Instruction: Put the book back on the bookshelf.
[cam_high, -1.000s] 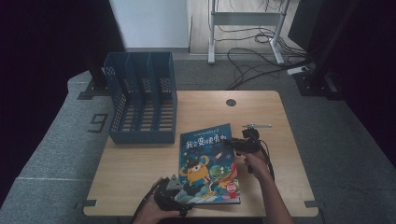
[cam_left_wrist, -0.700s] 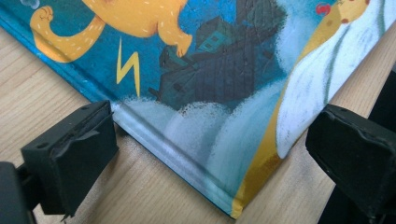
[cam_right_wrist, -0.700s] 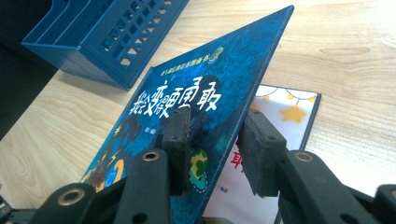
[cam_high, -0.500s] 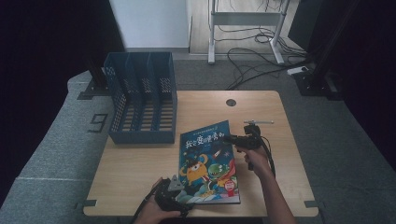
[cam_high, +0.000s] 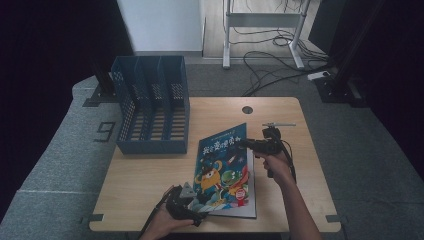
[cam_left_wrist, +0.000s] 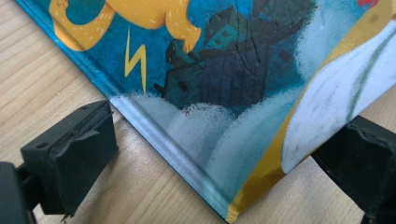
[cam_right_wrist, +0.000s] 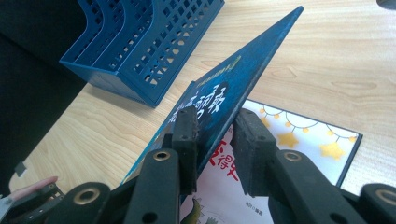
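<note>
A picture book (cam_high: 225, 170) with a blue cartoon cover lies on the wooden table (cam_high: 145, 175), its spine to the left. My right gripper (cam_high: 246, 143) is shut on the free edge of the front cover (cam_right_wrist: 233, 79); its jaws have just been closing on it. The cover is raised at a slant, and the starry first page (cam_right_wrist: 303, 135) shows beneath. My left gripper (cam_high: 192, 207) sits at the book's near spine corner (cam_left_wrist: 224, 70), jaws open and wide, one pad (cam_left_wrist: 70, 158) by the spine edge and the other at the bottom edge.
A blue slotted file holder (cam_high: 150, 110) stands at the table's back left, with several empty compartments. A thin pen-like stick (cam_high: 279, 124) lies behind my right gripper, and a round cable hole (cam_high: 247, 109) is near the back edge. Cables trail on the floor beyond.
My right gripper has risen with the cover's edge, so the cover now stands tilted up off the pages. The left gripper has stayed at the near corner.
</note>
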